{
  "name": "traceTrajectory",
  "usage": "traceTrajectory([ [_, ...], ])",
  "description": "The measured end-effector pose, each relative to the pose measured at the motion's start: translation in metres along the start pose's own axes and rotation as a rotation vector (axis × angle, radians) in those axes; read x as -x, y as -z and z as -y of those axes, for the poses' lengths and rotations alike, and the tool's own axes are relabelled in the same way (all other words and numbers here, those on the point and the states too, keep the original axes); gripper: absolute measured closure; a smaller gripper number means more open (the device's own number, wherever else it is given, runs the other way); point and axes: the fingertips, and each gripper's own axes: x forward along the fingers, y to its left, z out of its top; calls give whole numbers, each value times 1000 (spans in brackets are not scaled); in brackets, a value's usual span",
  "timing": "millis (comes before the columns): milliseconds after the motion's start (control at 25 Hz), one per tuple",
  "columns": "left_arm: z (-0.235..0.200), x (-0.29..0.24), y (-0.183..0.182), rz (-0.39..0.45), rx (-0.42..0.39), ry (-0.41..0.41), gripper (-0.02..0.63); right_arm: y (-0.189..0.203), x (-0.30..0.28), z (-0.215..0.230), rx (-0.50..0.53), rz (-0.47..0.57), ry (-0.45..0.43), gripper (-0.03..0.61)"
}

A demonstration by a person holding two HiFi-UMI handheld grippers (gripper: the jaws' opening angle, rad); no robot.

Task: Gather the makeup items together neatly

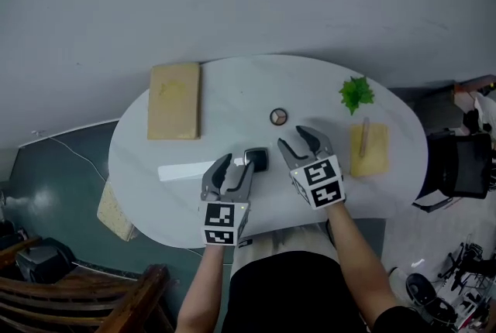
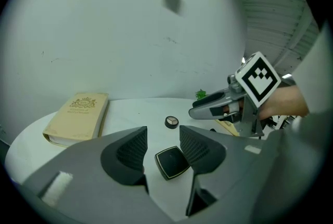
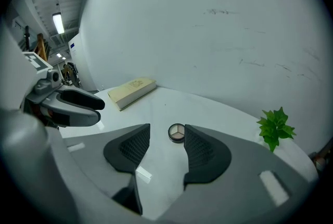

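Note:
A black square compact (image 1: 256, 160) lies on the white round table (image 1: 232, 87), near the front. In the left gripper view the compact (image 2: 172, 162) sits low between the jaws of my left gripper (image 2: 162, 137), with a gap on its left side, so the pads are not pressing on it. My left gripper (image 1: 232, 166) is open. A small round eyeshadow pot (image 1: 278, 117) rests further back. My right gripper (image 1: 302, 139) is open and empty, and the pot (image 3: 177, 133) shows in the gap just beyond its jaws (image 3: 167, 139).
A tan book (image 1: 174, 100) lies at the table's back left, and a green sprig (image 1: 356, 93) at the back right. A yellow pad (image 1: 369, 148) with a thin stick on it sits to the right. A white strip (image 1: 184, 169) lies left of my left gripper.

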Motion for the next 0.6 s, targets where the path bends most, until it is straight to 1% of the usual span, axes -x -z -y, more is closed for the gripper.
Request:
traceTrajectory([
  [200, -3, 1, -3, 5, 3, 19, 430, 3, -24, 6, 1, -29, 9, 371],
  [440, -2, -1, -6, 10, -3, 38, 439, 8, -50, 12, 23, -84, 16, 365],
  [600, -4, 0, -5, 8, 1, 44, 439, 15, -67, 17, 20, -117, 19, 360],
])
